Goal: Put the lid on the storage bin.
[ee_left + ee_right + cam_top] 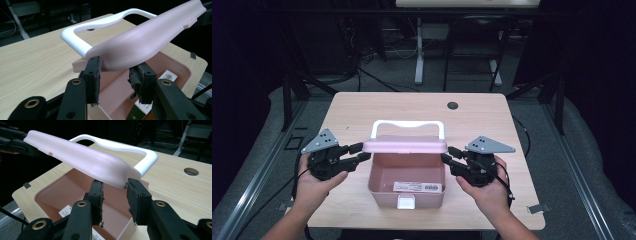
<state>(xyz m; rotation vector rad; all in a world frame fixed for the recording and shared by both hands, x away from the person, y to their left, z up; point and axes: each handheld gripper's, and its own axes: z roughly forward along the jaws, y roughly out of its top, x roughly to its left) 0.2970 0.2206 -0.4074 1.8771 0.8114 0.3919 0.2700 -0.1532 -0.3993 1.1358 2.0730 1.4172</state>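
Left gripper [362, 151] held in person's left hand [314, 182], jaws pointing inward toward right, part-open. Right gripper [447, 157] held in right hand [487, 187], jaws pointing inward toward left, part-open. Both forearms enter from bottom edge, angled slightly outward; grippers face each other, well apart.

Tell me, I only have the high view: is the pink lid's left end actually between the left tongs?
Observer: Yes. In the left gripper view the end of the lid sits between the two pads of the left tongs.
Operator: And the right side?
Observer: Same there: the lid's other end lies between the right tongs. I cannot tell whether they press on it.
Operator: Pads in good shape?
Observer: No, the left tongs' pads are frayed and torn at the edges.
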